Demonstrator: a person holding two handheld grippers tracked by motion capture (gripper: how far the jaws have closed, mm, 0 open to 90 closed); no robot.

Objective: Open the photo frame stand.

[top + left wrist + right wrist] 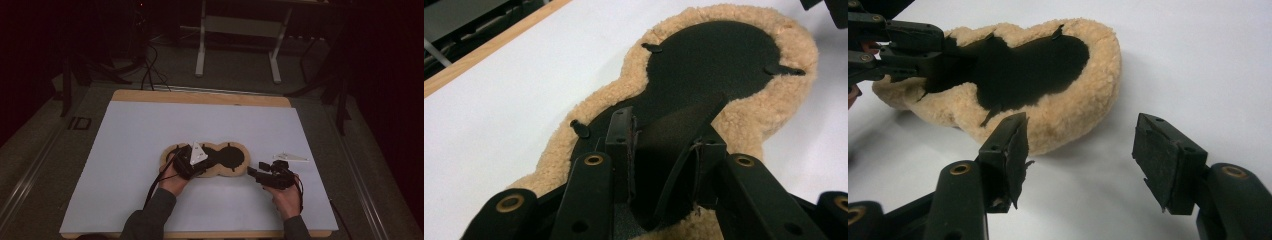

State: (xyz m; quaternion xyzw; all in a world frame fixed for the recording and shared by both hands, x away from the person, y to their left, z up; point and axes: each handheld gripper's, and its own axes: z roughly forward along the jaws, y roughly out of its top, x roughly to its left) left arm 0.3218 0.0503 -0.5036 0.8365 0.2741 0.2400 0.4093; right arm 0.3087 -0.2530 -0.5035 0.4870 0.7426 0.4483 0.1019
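A peanut-shaped pad (232, 157) with a black inner face and a tan fleece rim lies on the white sheet near the table's middle. My left gripper (206, 164) is over the pad's left half. In the left gripper view the pad (724, 55) stretches away, and my left gripper (664, 145) is shut on a raised fold of the black lining. My right gripper (254, 173) sits just right of the pad, pointing at it. In the right gripper view my right gripper (1080, 150) is open with bare table between its pads, just short of the fleece rim (1068, 115). The left gripper (933, 55) shows at the far end.
A white sheet (150, 135) covers the wooden table (200, 97). Its front edge runs just behind the person's forearms. Beyond the table stand a desk frame's white legs (201, 45) and cables (150, 70) on the dark floor.
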